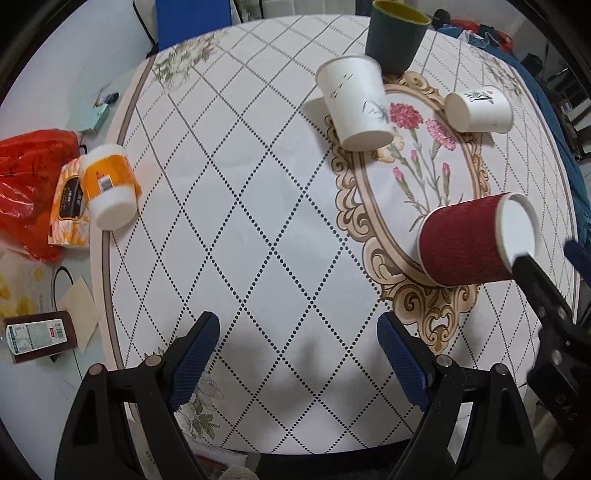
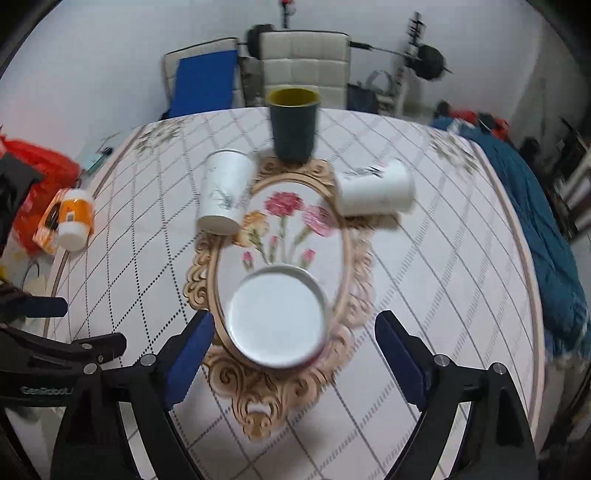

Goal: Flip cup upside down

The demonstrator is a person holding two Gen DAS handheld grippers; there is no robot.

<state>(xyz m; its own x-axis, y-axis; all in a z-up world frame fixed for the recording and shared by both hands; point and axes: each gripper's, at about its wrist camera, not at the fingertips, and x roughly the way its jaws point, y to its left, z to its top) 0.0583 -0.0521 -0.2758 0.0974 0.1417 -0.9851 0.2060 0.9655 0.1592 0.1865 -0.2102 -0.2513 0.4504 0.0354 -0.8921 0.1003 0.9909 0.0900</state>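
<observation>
A dark red ribbed paper cup (image 1: 469, 242) lies on its side on the table, its white mouth facing my right gripper; in the right wrist view I see its open mouth (image 2: 279, 317). My right gripper (image 2: 295, 350) is open, its blue pads either side of the cup's mouth, not touching. My left gripper (image 1: 297, 358) is open and empty over the bare tablecloth, left of the red cup. A white paper cup (image 1: 356, 101) stands upside down, another white cup (image 1: 480, 109) lies on its side, and a dark green cup (image 1: 395, 35) stands upright behind them.
The round table (image 1: 258, 221) has a diamond-pattern cloth with a flower medallion (image 2: 284, 229). An orange-and-white jar (image 1: 109, 186), a red bag (image 1: 29, 184) and boxes lie off its left edge. Blue fabric (image 2: 535, 229) drapes at the right; chairs (image 2: 303, 66) stand behind.
</observation>
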